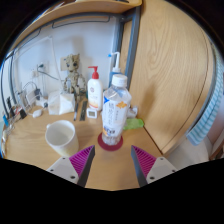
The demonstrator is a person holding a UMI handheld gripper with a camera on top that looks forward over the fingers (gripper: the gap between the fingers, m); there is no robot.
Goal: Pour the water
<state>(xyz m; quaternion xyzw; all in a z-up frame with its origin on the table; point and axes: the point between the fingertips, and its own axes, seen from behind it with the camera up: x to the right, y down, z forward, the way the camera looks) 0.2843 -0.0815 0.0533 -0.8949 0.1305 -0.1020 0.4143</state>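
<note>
Gripper (111, 160) open, fingers apart, empty. Bottle (115, 108) stands upright on the table (30, 148) just ahead, between the fingers' line; cup (61, 136) left of it. Approach step; next, advance and clamp the bottle body squarely.

Hand-held gripper (111, 160), seen from its own camera looking forward along the two fingers. Both fingers (76, 165) rise from below and are spread apart, with a clear gap between their tips. Each carries a magenta pad (147, 160) on its inner face, the two pads angled toward each other. Neither pad presses on anything. No hand or arm shows.
</note>
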